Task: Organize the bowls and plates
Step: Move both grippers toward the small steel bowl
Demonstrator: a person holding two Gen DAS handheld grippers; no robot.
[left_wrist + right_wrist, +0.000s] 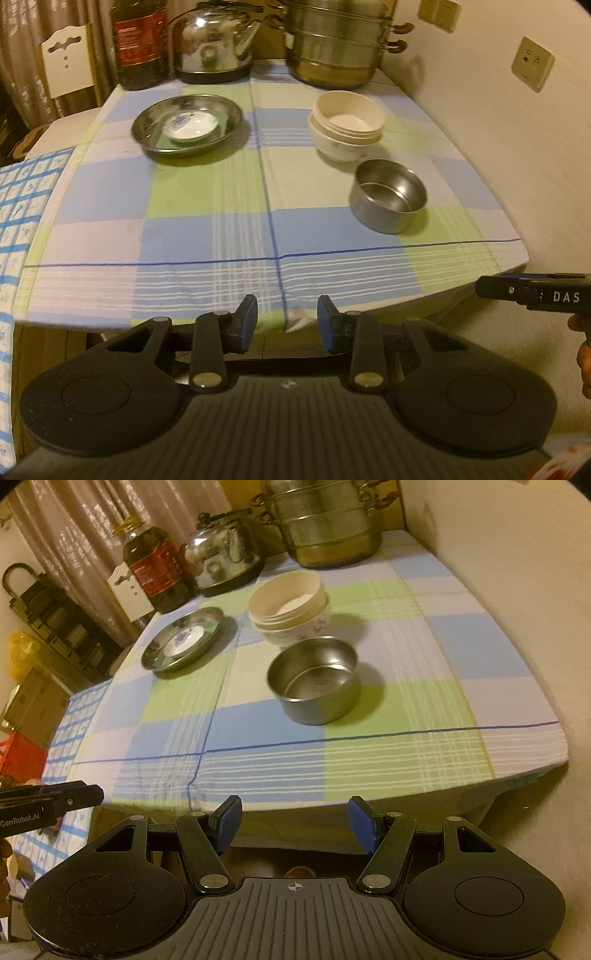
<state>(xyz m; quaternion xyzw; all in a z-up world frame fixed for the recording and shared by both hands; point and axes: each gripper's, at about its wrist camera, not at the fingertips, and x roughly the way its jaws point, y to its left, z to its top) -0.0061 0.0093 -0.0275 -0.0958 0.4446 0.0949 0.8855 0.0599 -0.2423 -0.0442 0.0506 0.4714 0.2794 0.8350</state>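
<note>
A steel plate point(147, 129) holds a green square plate point(162, 142) and a small white saucer point(188, 127) on the checked tablecloth; the stack also shows in the right wrist view point(155, 657). A stack of cream bowls point(347, 125) point(290, 607) stands to the right. A steel bowl point(388, 201) point(314, 679) sits alone in front of it. My left gripper point(287, 325) is open and empty, off the table's near edge. My right gripper point(293, 823) is open and empty, also off the near edge.
An oil bottle point(142, 40), a steel kettle point(212, 44) and a stacked steamer pot point(340, 44) line the table's back edge. A wall point(498, 147) runs along the right side. A chair back point(68, 62) stands far left.
</note>
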